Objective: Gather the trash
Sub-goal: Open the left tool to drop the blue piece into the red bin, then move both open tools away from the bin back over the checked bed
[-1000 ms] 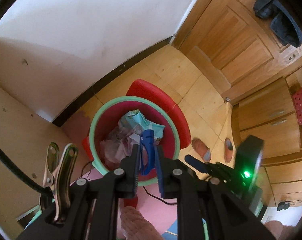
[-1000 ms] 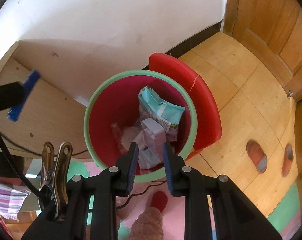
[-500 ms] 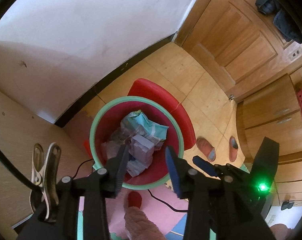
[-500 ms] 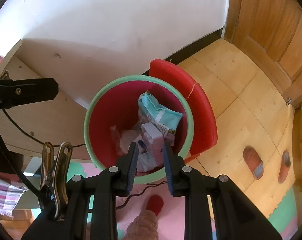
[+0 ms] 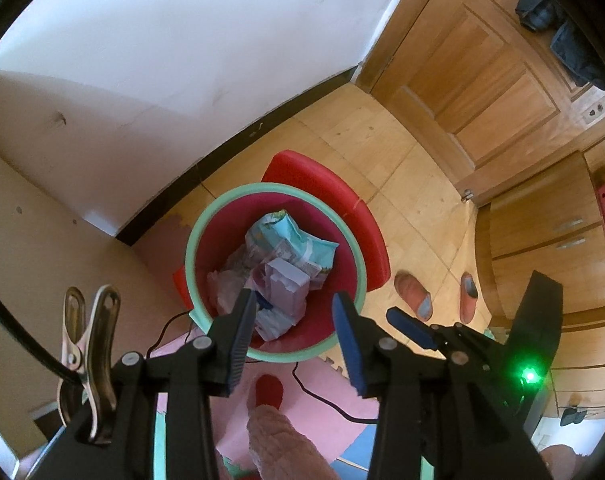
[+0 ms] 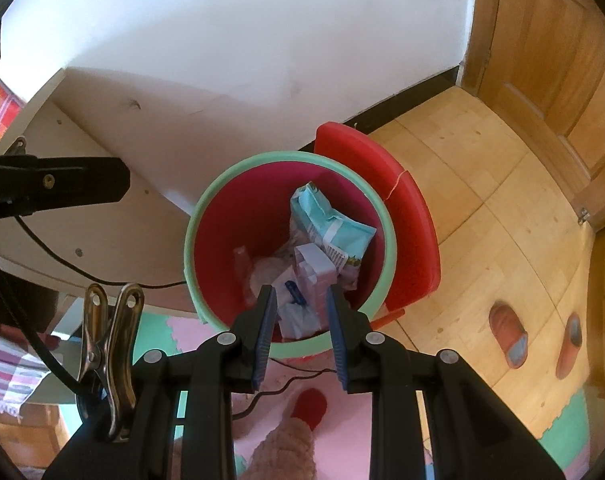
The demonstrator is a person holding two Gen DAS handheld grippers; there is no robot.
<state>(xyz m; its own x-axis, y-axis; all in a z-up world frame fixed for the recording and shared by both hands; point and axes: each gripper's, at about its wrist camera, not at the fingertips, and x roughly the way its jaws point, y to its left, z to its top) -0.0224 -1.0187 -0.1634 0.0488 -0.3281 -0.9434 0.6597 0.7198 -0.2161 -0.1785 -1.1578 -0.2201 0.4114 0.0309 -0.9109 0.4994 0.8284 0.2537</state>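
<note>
Trash (image 5: 286,256) is lying in the red bin with the green rim (image 5: 190,264), low in the centre of both views, on the floor by the white wall. We are counting a teal wrapper (image 6: 326,224), a pale pink carton (image 6: 316,270), crumpled clear film and a small blue piece (image 6: 294,292) down among them.

We are holding the left tongs (image 5: 294,312) above the bin with the jaws standing apart and nothing between them. The right tongs (image 6: 300,316) are hanging over the same opening, jaws apart by a narrower gap, also empty.

We are judging this drop finished, since both tongs are carrying nothing. Whether more litter is waiting elsewhere we cannot tell, as neither view shows any outside the bin.

In the right wrist view the teal wrapper's long axis is running from upper left to lower right, its torn end pointing to the upper left. The carton is lying roughly along the same slant.
</note>
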